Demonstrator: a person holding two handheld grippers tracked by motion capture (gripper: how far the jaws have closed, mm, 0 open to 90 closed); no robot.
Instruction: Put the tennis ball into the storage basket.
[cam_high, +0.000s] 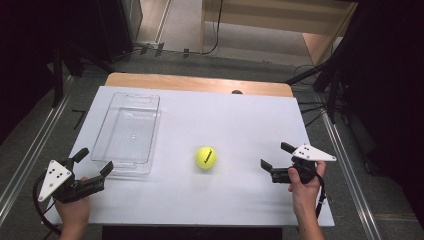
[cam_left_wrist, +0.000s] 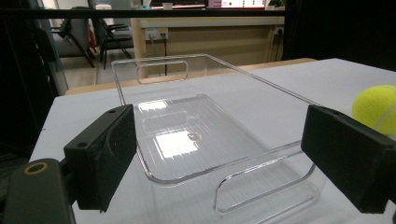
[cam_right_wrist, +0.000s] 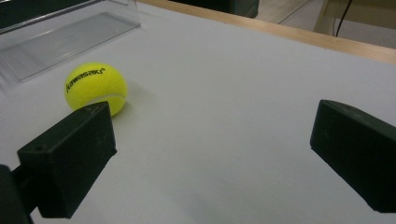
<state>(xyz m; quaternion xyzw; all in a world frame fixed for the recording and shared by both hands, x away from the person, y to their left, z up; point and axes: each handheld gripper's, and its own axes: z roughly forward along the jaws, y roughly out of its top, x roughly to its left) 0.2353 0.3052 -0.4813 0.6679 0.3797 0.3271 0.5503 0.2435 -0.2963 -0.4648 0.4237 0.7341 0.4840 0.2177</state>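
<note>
- So basically nothing's done yet: the fuzzy yellow-green tennis ball (cam_high: 205, 157) sits loose on the white tabletop (cam_high: 240, 125), about mid-table and toward my side, touching nothing.
- The clear rectangular plastic bin (cam_high: 131, 131) is over on my left and it's empty. Looks like the ball is meant to end up in there, so that's my guess at the job.
- My left gripper (cam_high: 95, 165) hovers just short of the bin's near end, jaws spread wide, holding nothing. Through it I'm looking straight down the bin (cam_left_wrist: 210, 116), with the ball (cam_left_wrist: 375, 107) off at the edge.
- My right gripper (cam_high: 276, 156) is wide apart too and empty, well off to the ball's right, pointing at it (cam_right_wrist: 95, 87).
- Left to do, as I see it: reach, grab, carry, drop. The whole thing.
</note>
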